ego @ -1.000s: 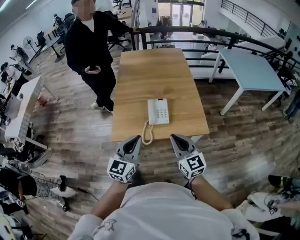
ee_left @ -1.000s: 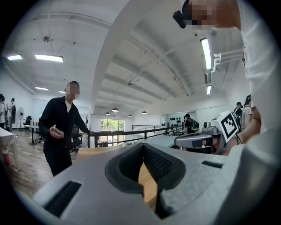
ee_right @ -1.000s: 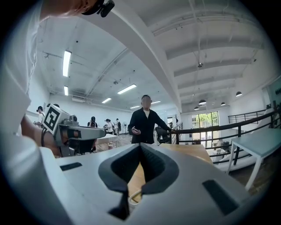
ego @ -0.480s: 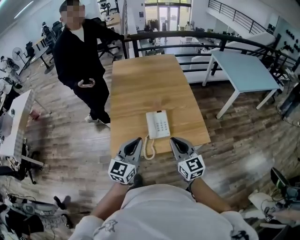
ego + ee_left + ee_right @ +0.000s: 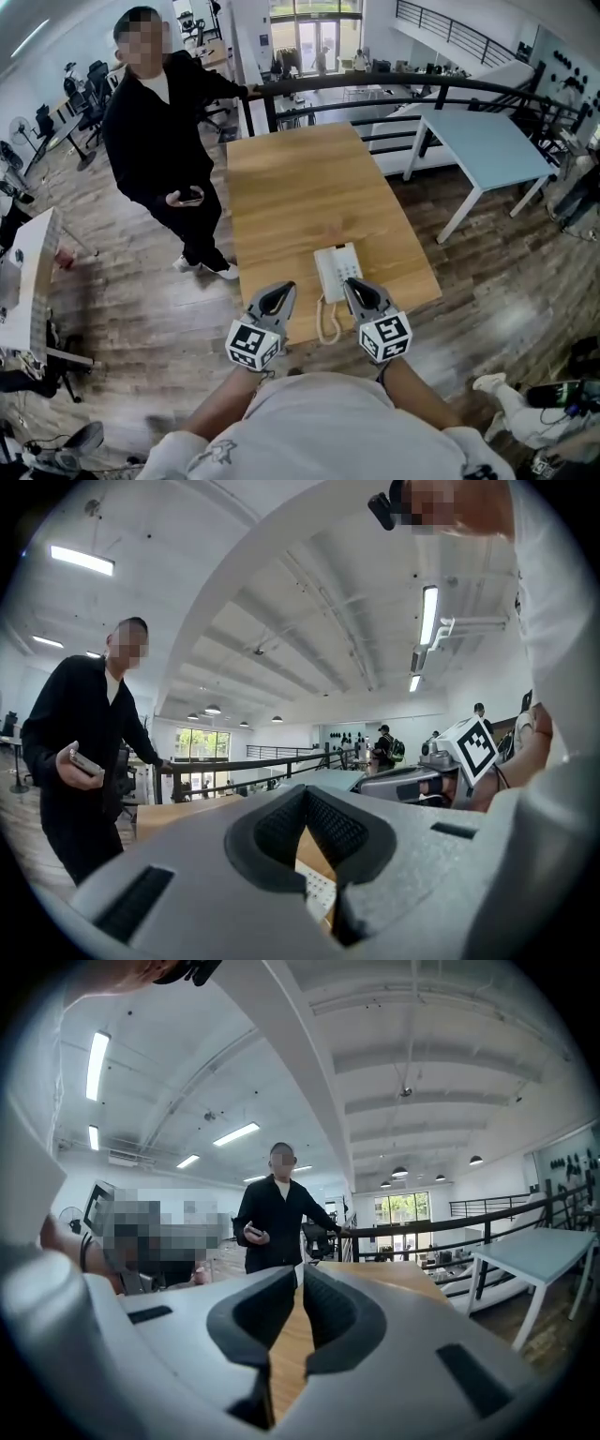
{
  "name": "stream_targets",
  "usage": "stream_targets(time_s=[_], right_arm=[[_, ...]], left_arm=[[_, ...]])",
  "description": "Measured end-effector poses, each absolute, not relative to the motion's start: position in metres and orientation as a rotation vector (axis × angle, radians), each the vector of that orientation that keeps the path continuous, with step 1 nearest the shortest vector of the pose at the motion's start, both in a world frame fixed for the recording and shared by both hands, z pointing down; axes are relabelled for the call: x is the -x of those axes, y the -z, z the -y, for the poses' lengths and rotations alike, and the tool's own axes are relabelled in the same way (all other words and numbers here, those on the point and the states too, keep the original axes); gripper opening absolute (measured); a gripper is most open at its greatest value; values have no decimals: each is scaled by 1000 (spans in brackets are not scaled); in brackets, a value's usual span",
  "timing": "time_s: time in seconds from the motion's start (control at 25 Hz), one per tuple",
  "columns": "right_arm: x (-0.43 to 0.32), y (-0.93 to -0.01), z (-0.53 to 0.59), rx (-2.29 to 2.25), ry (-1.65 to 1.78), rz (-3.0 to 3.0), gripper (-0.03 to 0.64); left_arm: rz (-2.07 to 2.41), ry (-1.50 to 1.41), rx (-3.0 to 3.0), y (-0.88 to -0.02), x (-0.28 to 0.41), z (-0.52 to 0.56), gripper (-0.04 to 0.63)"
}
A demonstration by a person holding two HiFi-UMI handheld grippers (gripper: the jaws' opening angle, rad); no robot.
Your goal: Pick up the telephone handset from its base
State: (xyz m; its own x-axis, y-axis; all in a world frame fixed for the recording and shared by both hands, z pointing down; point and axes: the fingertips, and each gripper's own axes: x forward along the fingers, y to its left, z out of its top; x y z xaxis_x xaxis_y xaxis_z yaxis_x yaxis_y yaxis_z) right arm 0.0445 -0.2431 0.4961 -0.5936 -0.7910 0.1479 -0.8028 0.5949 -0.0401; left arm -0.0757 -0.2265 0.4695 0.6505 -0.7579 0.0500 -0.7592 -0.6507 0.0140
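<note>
Presently, on the wooden table (image 5: 300,187), close to its near edge: one white telephone base (image 5: 345,267), with the handset (image 5: 324,272) seated along its left side and not yet lifted. The coiled cord (image 5: 328,323) appears to hang over that edge, between the two grippers. The left gripper (image 5: 281,289) has its jaws together and holds nothing. The right gripper (image 5: 354,283) has its jaws just parting, a narrow slit with only tabletop showing through. Risks, as judged: a slit this narrow would likely butt the handset rather than straddle it, which could shove the light base along the table. The dangling cord could catch a jaw and drag the telephone off the edge. A one-handed lift might bring the base up with it. A bystander (image 5: 155,141) stands at the table's far left corner, well apart. Against the frame a second earlier, both grippers were short of the table edge. Now the right tip overlaps the base's near corner in the head view, and the bystander shows larger.
</note>
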Motion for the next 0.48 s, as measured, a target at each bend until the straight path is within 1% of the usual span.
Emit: stream_targets(time_s=[0.28, 0.48], right_arm=[[-4, -516, 263, -1396, -220, 2627, 54], [1, -537, 272, -1405, -280, 2563, 71]], left_arm=[[1199, -88, -2846, -483, 113, 246, 6], [1153, -116, -2831, -499, 122, 256, 6]])
